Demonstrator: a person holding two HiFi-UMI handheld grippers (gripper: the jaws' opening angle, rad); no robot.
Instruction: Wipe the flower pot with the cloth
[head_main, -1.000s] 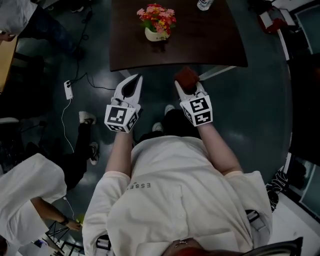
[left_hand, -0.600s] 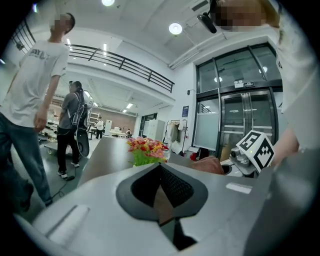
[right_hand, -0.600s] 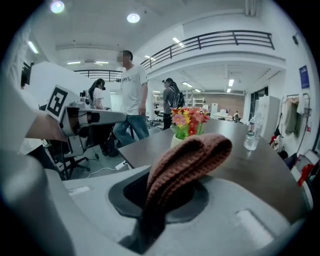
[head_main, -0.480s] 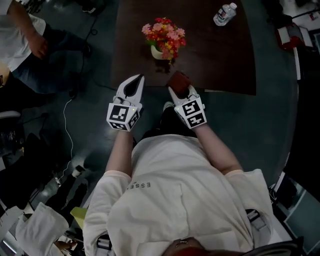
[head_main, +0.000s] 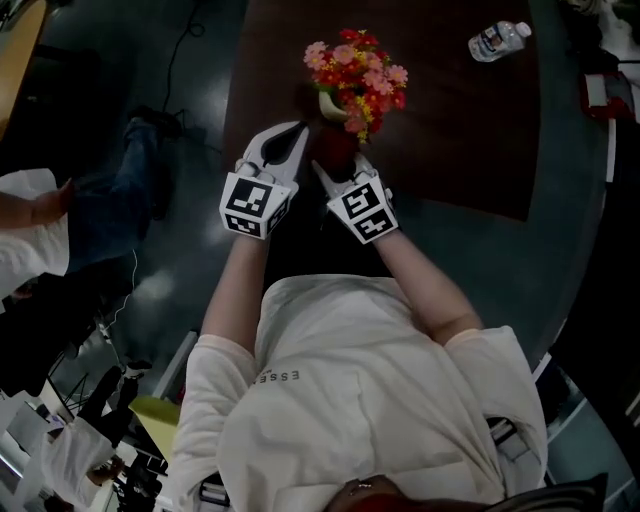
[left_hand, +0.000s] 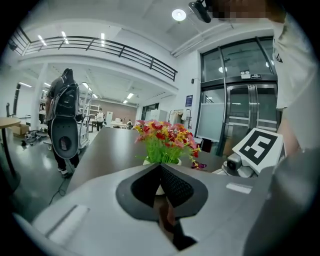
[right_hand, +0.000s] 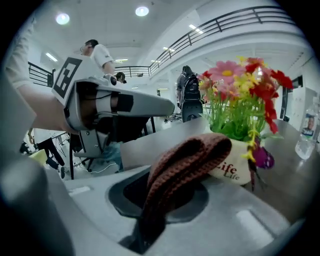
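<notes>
Head view: both grippers have advanced over the dark brown wooden table (head_main: 450, 130) to the cream flower pot of pink, red and yellow flowers (head_main: 330, 104). The left gripper (head_main: 298, 128) is clenched and empty at the pot's eight o'clock. The right gripper (head_main: 338, 165) grasps the brown knitted cloth (head_main: 338, 148) at six o'clock.
</notes>
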